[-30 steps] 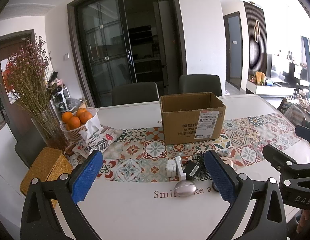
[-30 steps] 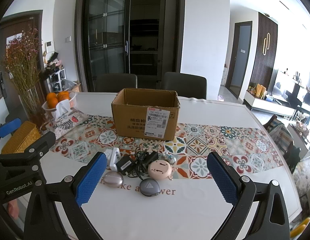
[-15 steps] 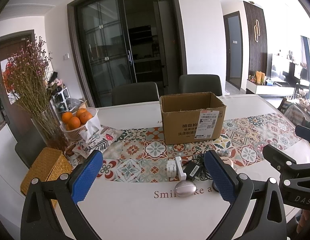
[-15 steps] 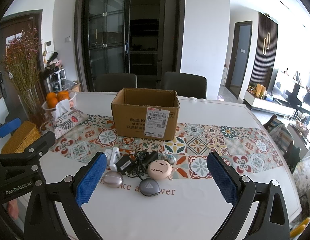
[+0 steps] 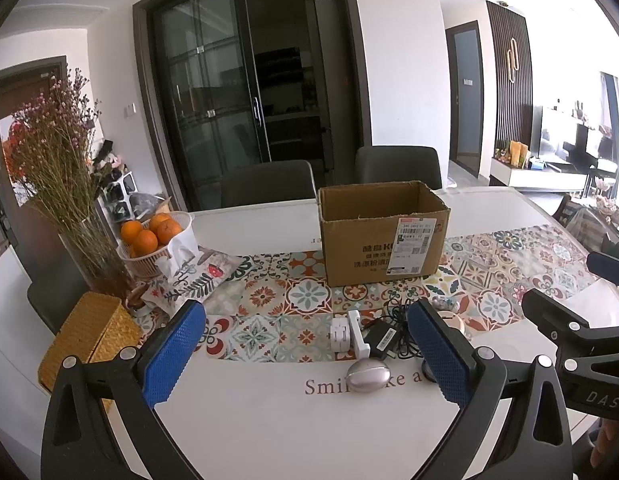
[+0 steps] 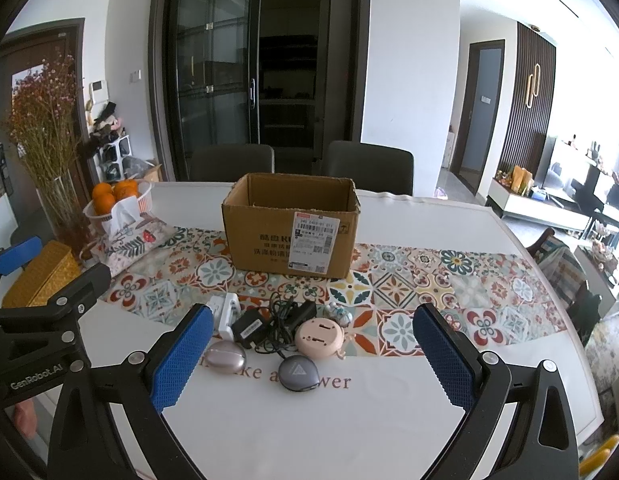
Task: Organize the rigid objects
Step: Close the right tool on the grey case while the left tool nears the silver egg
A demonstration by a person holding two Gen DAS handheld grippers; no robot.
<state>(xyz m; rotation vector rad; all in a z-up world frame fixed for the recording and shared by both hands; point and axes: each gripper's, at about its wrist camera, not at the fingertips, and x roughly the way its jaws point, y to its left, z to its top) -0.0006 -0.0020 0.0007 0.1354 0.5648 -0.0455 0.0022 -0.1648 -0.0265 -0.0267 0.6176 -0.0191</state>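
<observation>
Both blue-padded tongs hover released above the white tabletop (image 6: 389, 420), the left tongs (image 5: 305, 354) and the right tongs (image 6: 309, 354) gripping nothing. Between the right tongs' pads lie a pink round case (image 6: 319, 337), a grey rounded pod (image 6: 299, 373), a black charger with tangled cable (image 6: 275, 326) and a silver oval case (image 6: 226, 358). At twelve o'clock stands the open brown cardboard box (image 6: 291, 226).

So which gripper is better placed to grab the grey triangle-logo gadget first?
Right. The grey gadget lies between the open right gripper fingers; in the left gripper view, its own finger hides it.
</observation>
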